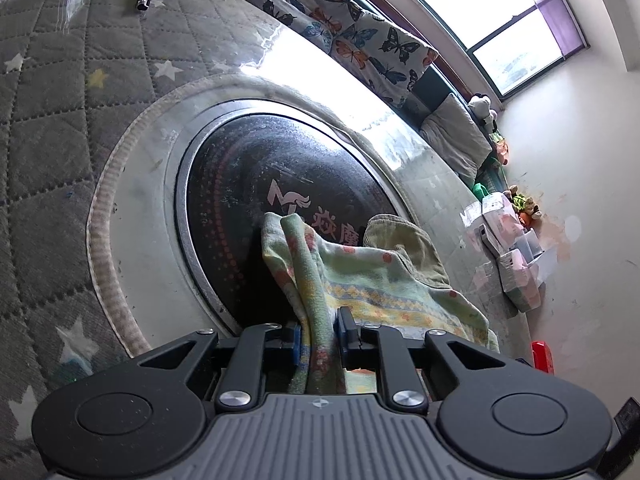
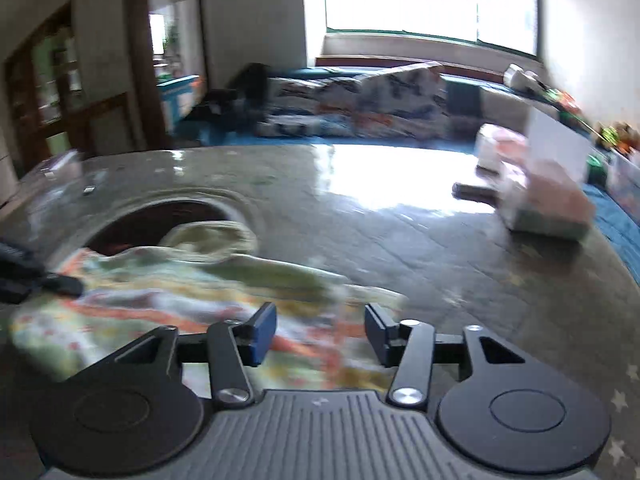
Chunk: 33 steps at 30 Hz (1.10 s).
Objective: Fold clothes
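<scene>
The black disc set in the table carries a pale logo shaped like a stylised M with a wavy tail; beside it stand pale Chinese characters, partly covered by the cloth; the two that show are too worn to read surely; in the right wrist view blur leaves nothing legible.

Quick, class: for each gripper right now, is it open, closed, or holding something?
Left gripper: closed on the patterned garment, a bunched fold pinched between its pads.
Right gripper: open, nothing gripped; the garment lies beneath it.
</scene>
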### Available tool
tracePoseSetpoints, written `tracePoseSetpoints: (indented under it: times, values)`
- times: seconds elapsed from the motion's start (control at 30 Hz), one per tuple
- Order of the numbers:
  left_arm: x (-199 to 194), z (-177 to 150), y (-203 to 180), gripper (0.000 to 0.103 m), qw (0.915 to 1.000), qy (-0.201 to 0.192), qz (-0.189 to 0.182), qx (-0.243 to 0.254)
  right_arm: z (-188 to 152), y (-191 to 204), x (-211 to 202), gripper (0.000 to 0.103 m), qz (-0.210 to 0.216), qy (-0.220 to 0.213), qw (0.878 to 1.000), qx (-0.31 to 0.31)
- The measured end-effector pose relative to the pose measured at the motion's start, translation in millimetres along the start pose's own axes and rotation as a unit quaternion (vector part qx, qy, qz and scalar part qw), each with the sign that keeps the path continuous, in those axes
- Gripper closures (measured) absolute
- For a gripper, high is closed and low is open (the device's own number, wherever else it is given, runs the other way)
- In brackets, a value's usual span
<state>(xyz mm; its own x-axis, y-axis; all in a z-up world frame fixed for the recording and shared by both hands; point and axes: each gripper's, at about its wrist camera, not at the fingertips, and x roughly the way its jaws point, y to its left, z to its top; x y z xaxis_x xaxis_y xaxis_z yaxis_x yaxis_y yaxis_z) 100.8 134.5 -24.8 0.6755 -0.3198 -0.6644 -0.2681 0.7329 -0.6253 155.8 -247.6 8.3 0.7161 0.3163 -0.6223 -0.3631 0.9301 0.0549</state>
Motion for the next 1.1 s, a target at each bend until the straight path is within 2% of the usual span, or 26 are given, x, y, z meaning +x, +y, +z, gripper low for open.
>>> tracePoseSetpoints:
  times: [0.17, 0.3, 0.33, 0.37, 0.4, 0.43, 0.5, 0.57, 0.83, 0.87, 0.9, 1.1]
  values:
    - [1.7, -0.1, -0.8, 0.085, 1.0000, 0.001, 0.004, 0.002, -6.5, -16.1, 20.2, 0.047, -0.004, 0.016, 0.999, 0.038]
    - [0.7, 0.3, -1.0, 0.085, 1.0000, -0.001, 0.007, 0.005, -11.1, -7.8, 26.8, 0.048, 0.007, 0.018, 0.999, 0.044]
    - [0.0, 0.7, -1.0, 0.085, 1.0000, -0.002, 0.007, 0.006, -11.5, -3.3, 27.4, 0.052, 0.008, 0.015, 0.999, 0.040]
    - [-0.7, 1.0, -1.1, 0.085, 0.9999, -0.003, 0.007, 0.007, -11.4, -0.8, 27.8, 0.068, 0.008, 0.014, 0.999, 0.039]
    - [-1.4, 1.3, -1.8, 0.085, 0.9999, -0.005, 0.008, 0.009, -11.3, 1.4, 28.1, 0.079, 0.009, 0.014, 0.999, 0.038]
    - [-2.2, 1.4, -2.6, 0.086, 0.9999, -0.007, 0.008, 0.011, -10.7, 2.9, 28.1, 0.080, 0.007, 0.014, 0.999, 0.039]
    - [-3.9, 1.1, -7.0, 0.086, 0.9997, -0.013, 0.009, 0.021, -9.5, 3.5, 26.2, 0.090, 0.005, 0.011, 0.999, 0.043]
    - [-5.4, 0.0, -12.7, 0.089, 0.9992, -0.019, 0.008, 0.033, -7.7, 2.5, 19.8, 0.094, 0.007, 0.001, 0.999, 0.049]
    - [-15.6, -1.6, -49.3, 0.093, 0.9950, -0.043, -0.019, 0.089, 4.7, 1.4, -22.9, 0.096, 0.010, -0.054, 0.997, 0.050]
    - [-15.4, -1.5, -56.2, 0.093, 0.9942, -0.044, -0.023, 0.095, 6.4, 0.4, -30.5, 0.097, 0.006, -0.063, 0.997, 0.048]
    - [-14.5, -1.6, -64.1, 0.093, 0.9933, -0.045, -0.027, 0.103, 7.9, -1.6, -37.0, 0.102, 0.000, -0.071, 0.996, 0.047]
    - [-1.9, -3.4, -110.9, 0.093, 0.9874, -0.047, -0.044, 0.145, 17.2, -26.2, -66.4, 0.103, -0.027, -0.092, 0.994, 0.056]
